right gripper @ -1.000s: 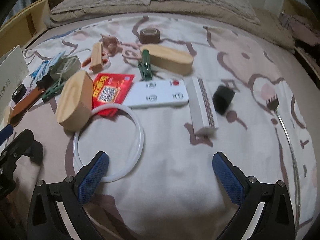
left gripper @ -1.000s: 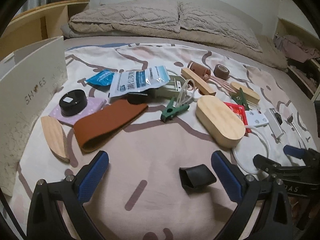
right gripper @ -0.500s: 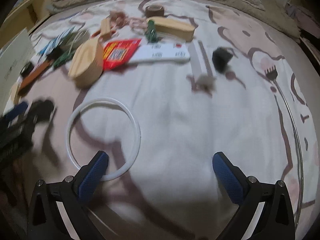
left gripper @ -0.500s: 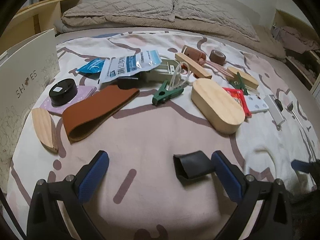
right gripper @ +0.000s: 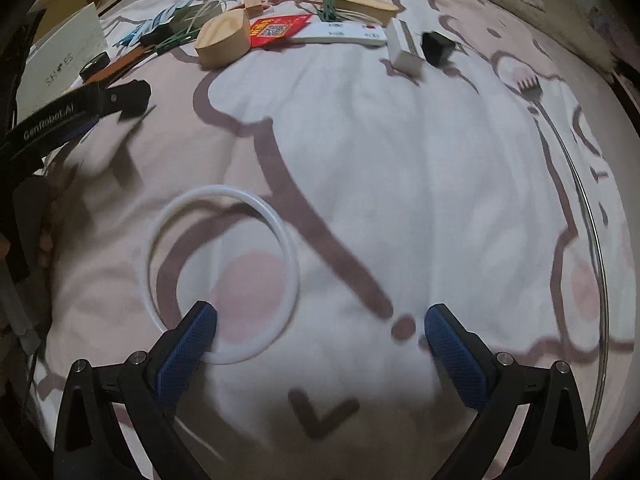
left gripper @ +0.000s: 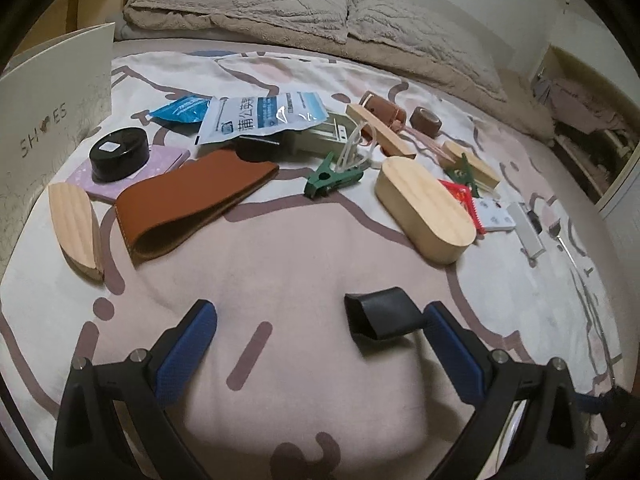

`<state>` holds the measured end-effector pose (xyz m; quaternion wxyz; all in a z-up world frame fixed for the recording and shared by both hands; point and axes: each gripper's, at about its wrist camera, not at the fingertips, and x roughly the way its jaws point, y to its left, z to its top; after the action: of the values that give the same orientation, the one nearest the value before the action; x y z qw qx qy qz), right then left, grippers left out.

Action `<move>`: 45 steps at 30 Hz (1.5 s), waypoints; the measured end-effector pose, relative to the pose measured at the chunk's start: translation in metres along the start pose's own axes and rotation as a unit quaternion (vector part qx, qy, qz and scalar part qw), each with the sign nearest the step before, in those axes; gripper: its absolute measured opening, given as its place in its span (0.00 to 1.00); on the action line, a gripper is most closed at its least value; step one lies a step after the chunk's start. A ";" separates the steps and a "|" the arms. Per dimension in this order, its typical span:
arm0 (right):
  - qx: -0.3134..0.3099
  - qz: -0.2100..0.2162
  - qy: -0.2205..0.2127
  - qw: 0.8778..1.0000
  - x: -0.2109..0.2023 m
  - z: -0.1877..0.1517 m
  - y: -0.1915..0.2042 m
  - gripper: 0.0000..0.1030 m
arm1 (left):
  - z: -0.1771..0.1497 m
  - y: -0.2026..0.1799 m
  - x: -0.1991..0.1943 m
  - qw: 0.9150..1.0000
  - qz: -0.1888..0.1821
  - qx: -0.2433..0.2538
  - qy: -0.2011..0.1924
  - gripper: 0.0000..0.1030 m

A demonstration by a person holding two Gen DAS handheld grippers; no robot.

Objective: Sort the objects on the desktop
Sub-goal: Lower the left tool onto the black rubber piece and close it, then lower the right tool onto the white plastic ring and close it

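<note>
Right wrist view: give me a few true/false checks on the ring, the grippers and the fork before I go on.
1. The white ring lies flat on the sheet. True.
2. The right gripper is shut on the ring. False: it is open, one finger over the ring's rim.
3. The fork lies by the right edge. True.
4. The left gripper holds the black strap. False: it is open; the strap lies by its right finger.

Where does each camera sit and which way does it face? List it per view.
Left wrist: on the left gripper, low over the bed, facing the pillows; its open blue fingers show.
Right wrist: on the right gripper, facing the white ring; its open fingers and the left gripper show.
Shared: oval wooden box, red packet.
</note>
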<state>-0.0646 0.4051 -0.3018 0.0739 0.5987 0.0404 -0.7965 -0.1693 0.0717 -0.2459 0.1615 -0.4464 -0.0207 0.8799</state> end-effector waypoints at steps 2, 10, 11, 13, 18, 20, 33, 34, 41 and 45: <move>-0.001 -0.005 0.001 1.000 -0.001 -0.002 0.002 1.00 | -0.001 -0.002 -0.002 1.000 0.002 0.001 -0.004 0.98; 0.004 -0.006 -0.003 1.000 -0.001 -0.005 0.001 1.00 | -0.005 -0.014 -0.009 1.000 0.001 0.022 -0.017 0.70; 0.004 -0.006 -0.001 1.000 -0.001 -0.005 0.001 1.00 | -0.006 -0.017 -0.010 0.999 -0.004 0.027 -0.020 0.66; 0.005 -0.007 0.000 1.000 -0.002 -0.005 0.001 1.00 | -0.007 -0.022 -0.012 0.999 -0.012 0.037 -0.025 0.52; 0.004 -0.006 -0.009 1.000 -0.004 -0.010 0.001 1.00 | -0.008 -0.028 -0.015 0.998 -0.018 0.050 -0.031 0.40; 0.004 -0.005 -0.008 1.000 -0.004 -0.010 0.000 1.00 | -0.009 -0.029 -0.016 0.998 -0.019 0.051 -0.029 0.37; -0.002 -0.001 0.007 1.000 -0.006 -0.008 -0.001 1.00 | -0.029 -0.044 -0.029 0.989 -0.028 0.143 0.016 0.31; -0.004 -0.001 0.009 1.000 -0.006 -0.008 0.000 1.00 | -0.031 -0.046 -0.031 0.986 -0.027 0.161 0.022 0.31; -0.009 0.001 0.013 1.000 -0.007 -0.007 0.000 1.00 | -0.037 -0.043 -0.051 0.973 -0.053 0.220 0.057 0.31; -0.012 -0.001 0.008 1.000 -0.007 -0.008 0.001 1.00 | -0.044 -0.037 -0.069 0.961 -0.062 0.257 0.077 0.30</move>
<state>-0.0555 0.4059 -0.2974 0.0799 0.6040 0.0509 -0.7913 -0.0863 0.0806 -0.2118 0.3262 -0.4540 0.1905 0.8069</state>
